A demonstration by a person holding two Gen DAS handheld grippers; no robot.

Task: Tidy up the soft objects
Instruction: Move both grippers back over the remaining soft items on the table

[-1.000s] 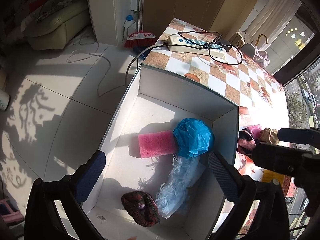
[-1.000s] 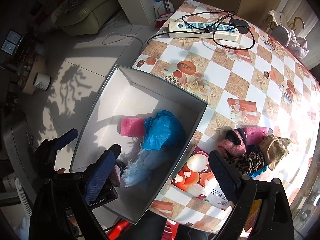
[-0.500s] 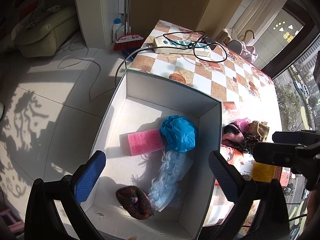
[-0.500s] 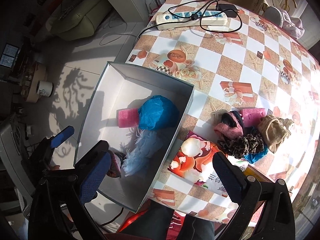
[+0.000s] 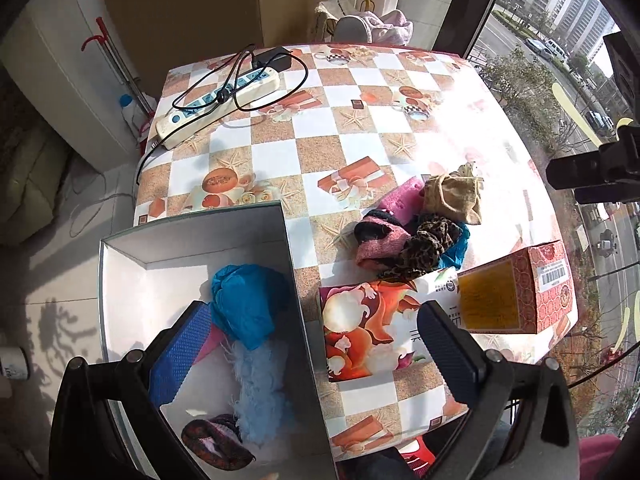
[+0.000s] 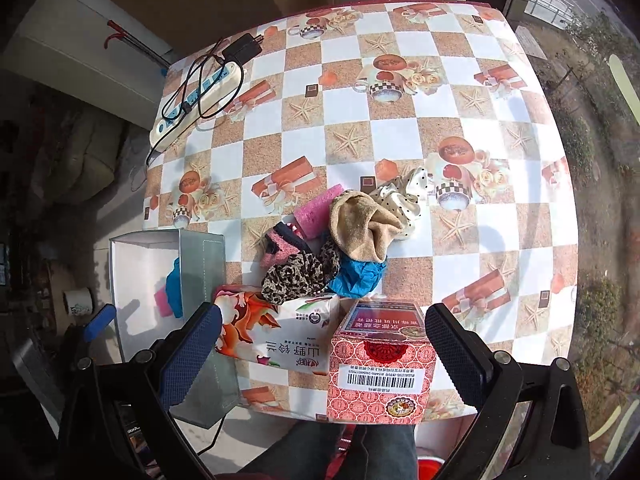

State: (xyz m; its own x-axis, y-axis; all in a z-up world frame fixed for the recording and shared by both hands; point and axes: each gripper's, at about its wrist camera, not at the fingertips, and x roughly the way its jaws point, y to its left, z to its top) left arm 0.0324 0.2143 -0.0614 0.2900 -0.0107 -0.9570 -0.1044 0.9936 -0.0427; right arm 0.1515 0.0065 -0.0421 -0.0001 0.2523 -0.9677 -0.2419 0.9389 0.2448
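Both views swung off grey box [image 5: 288, 240], now lower left, onto table. Right gripper [image 6: 320, 356] just opened to full spread, empty; left gripper [image 5: 304, 356] wide, empty. Soft pile [image 6: 332, 240] centre frame, unsorted; next pick likely there.

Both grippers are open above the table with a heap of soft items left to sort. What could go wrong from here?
1. The leopard-print fabric scrunchie lies tangled over the pink knitted sock and the crumpled blue plastic cover; a grab may drag neighbours along.
2. The floral tissue pack and red patterned cardboard box sit in front of the heap, so the right gripper might knock them.
3. The grey open cardboard box overhangs the table edge; a nudge could tip it.
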